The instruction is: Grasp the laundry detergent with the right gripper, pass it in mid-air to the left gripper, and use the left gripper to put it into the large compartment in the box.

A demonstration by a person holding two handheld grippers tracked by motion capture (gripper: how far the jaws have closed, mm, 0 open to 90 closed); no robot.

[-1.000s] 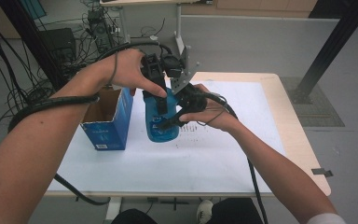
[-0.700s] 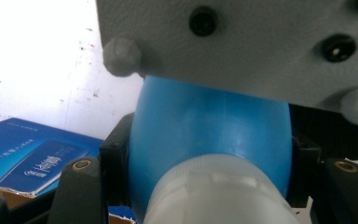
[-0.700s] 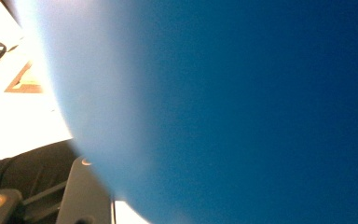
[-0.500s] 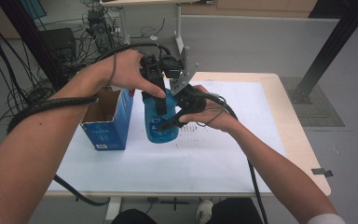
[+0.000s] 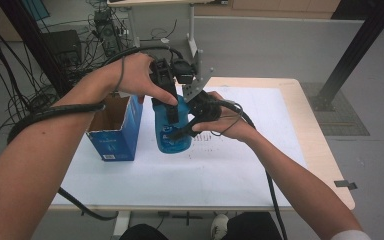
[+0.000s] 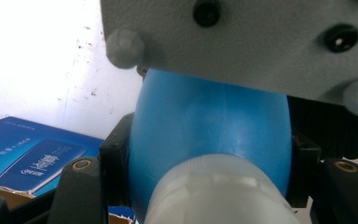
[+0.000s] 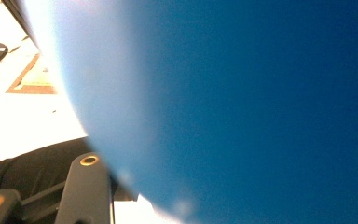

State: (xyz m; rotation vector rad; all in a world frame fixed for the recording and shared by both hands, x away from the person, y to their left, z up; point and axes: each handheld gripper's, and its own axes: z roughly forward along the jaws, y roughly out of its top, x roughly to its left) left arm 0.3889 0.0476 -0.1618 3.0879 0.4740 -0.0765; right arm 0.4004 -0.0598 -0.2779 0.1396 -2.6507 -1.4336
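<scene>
bottle: blue plastic bottle [image 5: 172, 131] standing upright at centre of the high view, on the white table [image 5: 240, 165], just right of the box.
cap: pale screw cap [image 6: 214, 191] showing at bottom centre of the left gripper view, bottle shoulder rising behind it.
left gripper: left gripper [image 5: 166, 95] coming down from the upper left, jaws pressing both sides of the bottle's upper body, closed onto it.
right gripper: right gripper [image 5: 190, 125] reaching in from the right at mid height; one jaw lying against the blue wall, the other hidden, so cannot tell if it is clamping.
box: open blue cardboard box [image 5: 116, 131] standing at centre left, near the bottle, probably not touching.
handling: looks like stiff moulded plastic, smooth and rounded, so likely slippery; weight depending on fill, which is not visible.
hold point: best taking it at the shoulder just below the cap, where the body is narrowing and jaws are seating well.
</scene>
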